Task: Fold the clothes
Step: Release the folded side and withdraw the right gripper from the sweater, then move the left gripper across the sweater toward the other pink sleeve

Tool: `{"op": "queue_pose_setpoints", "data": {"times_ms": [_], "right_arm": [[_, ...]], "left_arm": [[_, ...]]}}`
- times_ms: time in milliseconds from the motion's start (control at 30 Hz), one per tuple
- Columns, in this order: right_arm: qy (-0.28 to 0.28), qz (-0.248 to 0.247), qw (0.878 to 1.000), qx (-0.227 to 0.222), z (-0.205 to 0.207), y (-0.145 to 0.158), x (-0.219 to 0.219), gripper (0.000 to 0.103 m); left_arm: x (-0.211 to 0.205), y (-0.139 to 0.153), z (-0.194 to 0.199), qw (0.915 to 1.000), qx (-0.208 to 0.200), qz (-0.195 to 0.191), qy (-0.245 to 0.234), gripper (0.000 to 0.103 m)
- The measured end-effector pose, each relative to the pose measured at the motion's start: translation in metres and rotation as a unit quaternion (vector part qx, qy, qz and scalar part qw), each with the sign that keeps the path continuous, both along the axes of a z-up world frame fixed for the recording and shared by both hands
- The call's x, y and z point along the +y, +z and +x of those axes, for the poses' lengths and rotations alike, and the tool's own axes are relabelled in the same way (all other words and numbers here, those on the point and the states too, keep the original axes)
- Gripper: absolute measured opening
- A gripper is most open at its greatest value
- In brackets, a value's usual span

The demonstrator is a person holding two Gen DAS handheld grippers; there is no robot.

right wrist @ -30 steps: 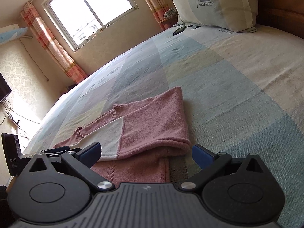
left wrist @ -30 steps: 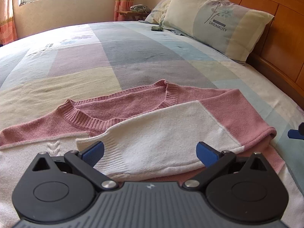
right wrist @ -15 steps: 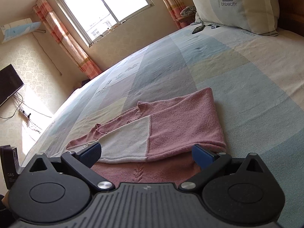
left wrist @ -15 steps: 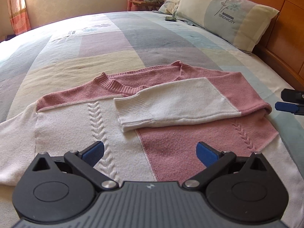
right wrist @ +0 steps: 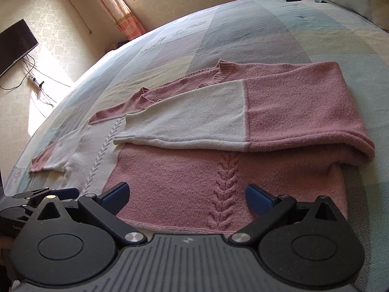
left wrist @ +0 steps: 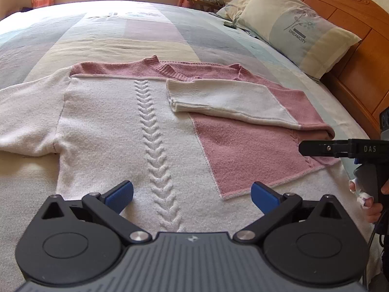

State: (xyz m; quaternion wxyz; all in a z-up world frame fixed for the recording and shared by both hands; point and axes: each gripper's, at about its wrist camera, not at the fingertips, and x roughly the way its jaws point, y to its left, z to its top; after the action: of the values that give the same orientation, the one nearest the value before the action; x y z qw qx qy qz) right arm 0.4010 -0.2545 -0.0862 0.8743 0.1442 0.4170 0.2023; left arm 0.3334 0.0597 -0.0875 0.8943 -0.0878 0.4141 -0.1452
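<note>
Sweater [left wrist: 136, 131] flat on bed [left wrist: 145, 39], pillow [left wrist: 299, 29] beyond; left tool [left wrist: 192, 194] and right tool [right wrist: 186, 196] both spread, empty.

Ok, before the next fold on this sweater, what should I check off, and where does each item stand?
1. Left tool open, holding nothing: ok.
2. Right tool open, holding nothing: ok.
3. One sleeve folded across the sweater chest: ok.
4. Other sleeve folded in: not ok, it lies spread out on the bed.
5. Sweater body flat, hem toward the tools: ok.
6. Underside free of bunching: cannot tell.
</note>
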Motion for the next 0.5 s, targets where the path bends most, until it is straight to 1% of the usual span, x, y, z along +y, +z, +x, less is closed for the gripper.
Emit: {"op": "queue_pose_setpoints", "data": {"times_ms": [67,133,167,267,367,433,500], "right_arm": [[0.001,-0.003,1.0,-0.001,0.0,-0.002,0.001,0.103],[0.004,-0.009,1.0,-0.003,0.0,-0.002,0.003,0.103],[0.005,-0.012,1.0,-0.004,0.0,-0.002,0.003,0.103],[0.01,-0.023,1.0,-0.007,-0.001,-0.003,0.006,0.103],[0.019,-0.052,0.998,-0.018,-0.003,-0.004,0.014,0.103],[0.026,-0.077,0.996,-0.027,-0.005,-0.005,0.021,0.103],[0.032,-0.1,0.994,-0.034,-0.006,-0.006,0.027,0.103]], "left_arm": [[0.007,0.001,-0.009,0.9999,0.002,-0.005,0.013,0.102],[0.012,-0.005,-0.016,0.9997,0.016,0.0,0.017,0.102],[0.013,-0.007,-0.022,0.9998,0.013,0.005,0.017,0.102],[0.015,0.0,-0.038,0.9995,0.013,0.013,0.027,0.102],[0.018,0.011,-0.061,0.9993,0.004,-0.008,0.036,0.102],[0.017,0.013,-0.082,0.9991,0.0,-0.007,0.042,0.102],[0.015,0.008,-0.102,0.9989,0.01,-0.006,0.045,0.102]]}}
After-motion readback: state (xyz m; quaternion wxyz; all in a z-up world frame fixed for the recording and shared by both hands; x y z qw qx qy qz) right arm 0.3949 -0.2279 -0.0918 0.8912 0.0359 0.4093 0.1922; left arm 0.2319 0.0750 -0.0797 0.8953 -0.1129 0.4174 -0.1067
